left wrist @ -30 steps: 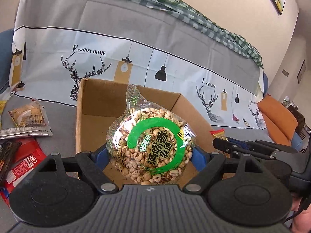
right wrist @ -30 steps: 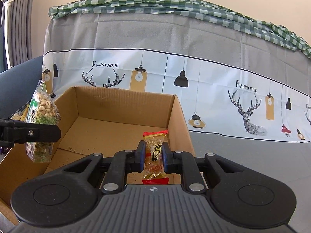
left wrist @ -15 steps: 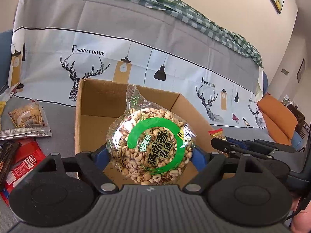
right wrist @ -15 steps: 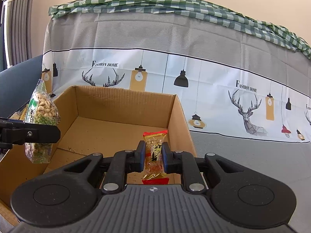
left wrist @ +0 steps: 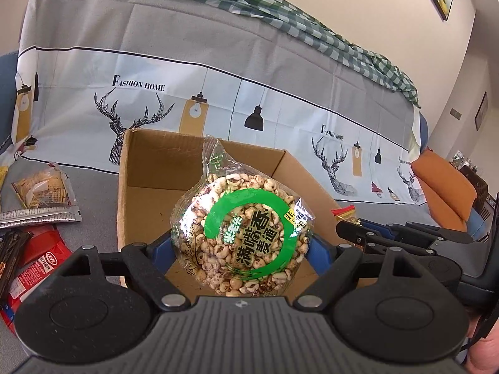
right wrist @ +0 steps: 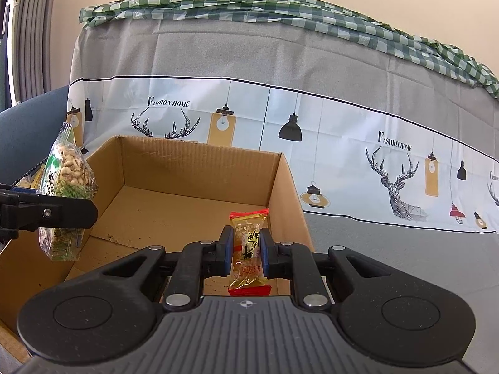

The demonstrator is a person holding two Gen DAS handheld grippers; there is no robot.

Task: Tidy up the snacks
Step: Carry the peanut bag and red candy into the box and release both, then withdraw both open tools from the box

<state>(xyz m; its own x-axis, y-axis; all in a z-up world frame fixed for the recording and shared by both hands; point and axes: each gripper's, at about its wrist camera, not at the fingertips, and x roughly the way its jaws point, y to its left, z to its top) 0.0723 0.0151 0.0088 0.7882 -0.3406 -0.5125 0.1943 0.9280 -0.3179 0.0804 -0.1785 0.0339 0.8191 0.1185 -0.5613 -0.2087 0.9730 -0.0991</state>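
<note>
My left gripper (left wrist: pixel 241 249) is shut on a round clear bag of puffed grain with a green ring label (left wrist: pixel 241 237), held over the near left part of an open cardboard box (left wrist: pixel 149 168). The same bag shows in the right wrist view (right wrist: pixel 64 193), pinched by the left fingers (right wrist: pixel 62 212). My right gripper (right wrist: pixel 246 249) is shut on a small red and yellow snack packet (right wrist: pixel 248 249), held upright above the box's (right wrist: pixel 199 168) near right corner. The right gripper shows in the left wrist view (left wrist: pixel 352 229) at the box's right wall.
Loose snacks lie left of the box: a clear cracker pack (left wrist: pixel 43 187), a silver wrapper (left wrist: pixel 37 216), a red packet (left wrist: pixel 37 261) and dark bars (left wrist: pixel 9 255). A sofa back under a deer-print cloth (left wrist: pixel 249 93) stands behind. An orange cushion (left wrist: pixel 446 193) is far right.
Both grippers have barely moved; the left one with its bag has drifted slightly. Both grips are unchanged.
</note>
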